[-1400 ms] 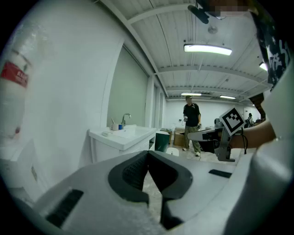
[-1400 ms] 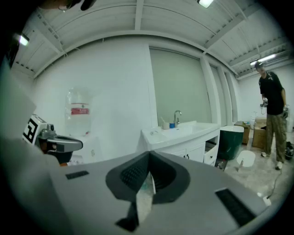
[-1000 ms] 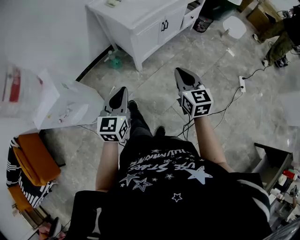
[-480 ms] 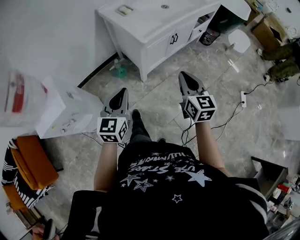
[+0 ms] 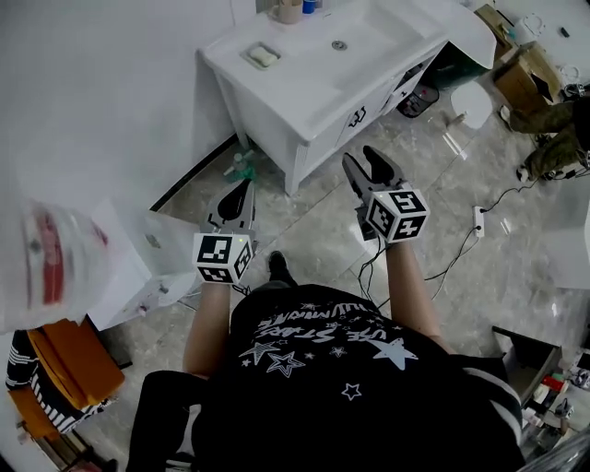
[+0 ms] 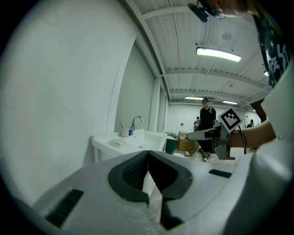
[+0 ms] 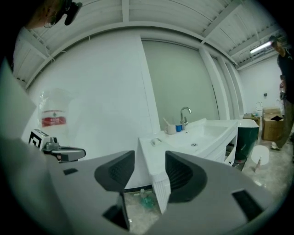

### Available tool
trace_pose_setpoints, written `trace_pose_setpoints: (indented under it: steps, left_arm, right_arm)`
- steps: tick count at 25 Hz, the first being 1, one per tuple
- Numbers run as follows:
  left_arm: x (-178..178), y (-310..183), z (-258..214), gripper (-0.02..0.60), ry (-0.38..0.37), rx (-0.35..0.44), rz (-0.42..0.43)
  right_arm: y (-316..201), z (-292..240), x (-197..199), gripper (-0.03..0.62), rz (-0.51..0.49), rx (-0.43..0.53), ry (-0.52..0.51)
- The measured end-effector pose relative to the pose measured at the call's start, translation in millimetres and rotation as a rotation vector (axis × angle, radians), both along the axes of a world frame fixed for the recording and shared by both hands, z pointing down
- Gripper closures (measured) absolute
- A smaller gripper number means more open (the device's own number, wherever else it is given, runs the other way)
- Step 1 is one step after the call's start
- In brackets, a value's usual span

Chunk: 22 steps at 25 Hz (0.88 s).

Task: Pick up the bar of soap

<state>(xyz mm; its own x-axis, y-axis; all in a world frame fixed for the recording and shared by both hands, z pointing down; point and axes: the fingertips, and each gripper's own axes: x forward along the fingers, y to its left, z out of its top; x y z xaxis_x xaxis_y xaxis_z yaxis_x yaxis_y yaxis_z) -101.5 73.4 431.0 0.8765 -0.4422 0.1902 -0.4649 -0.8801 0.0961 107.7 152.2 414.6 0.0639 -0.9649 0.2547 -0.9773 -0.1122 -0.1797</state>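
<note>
The pale bar of soap point(image 5: 263, 55) lies in a dish on the left end of the white vanity top point(image 5: 304, 83), far ahead of both grippers. It also shows small in the left gripper view as the soap point(image 6: 116, 143) and in the right gripper view as the soap point(image 7: 156, 142). My left gripper point(image 5: 245, 182) is held over the floor, shut and empty, jaws meeting in its own view point(image 6: 148, 155). My right gripper point(image 5: 361, 159) points at the vanity. Its jaws point(image 7: 150, 164) are opening with nothing between them.
A cup point(image 5: 289, 11) and a faucet point(image 7: 184, 112) stand at the back of the sink. A green bottle point(image 5: 241, 166) sits on the floor by the vanity leg. A power strip point(image 5: 477, 219) with cables lies on the right. A plastic bag point(image 5: 46, 258) and an orange seat point(image 5: 64, 369) are on the left.
The vanity has come closer and lower in the head view as both grippers advanced toward it. The right gripper's jaws have parted; the left stays shut.
</note>
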Motion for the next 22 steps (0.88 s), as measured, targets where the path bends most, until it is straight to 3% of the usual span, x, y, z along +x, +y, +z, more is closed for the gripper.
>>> trace_pose_setpoints:
  steps: [4,12,22]
  left_arm:
    - [3.6,-47.4,4.1,0.572,0.009,-0.03,0.018]
    - [10.3,-101.0,17.7,0.572,0.031,-0.088,0.044]
    - [13.6,-155.7,31.5,0.572,-0.001,-0.106,-0.101]
  right_arm:
    - [-39.5,9.3,3.1,0.336,0.031,-0.078,-0.02]
    - [-80.0,18.3,15.3,0.324,0.082,-0.129,-0.072]
    - [-177.3,22.2,67.5,0.329,0.009,-0.153,-0.085]
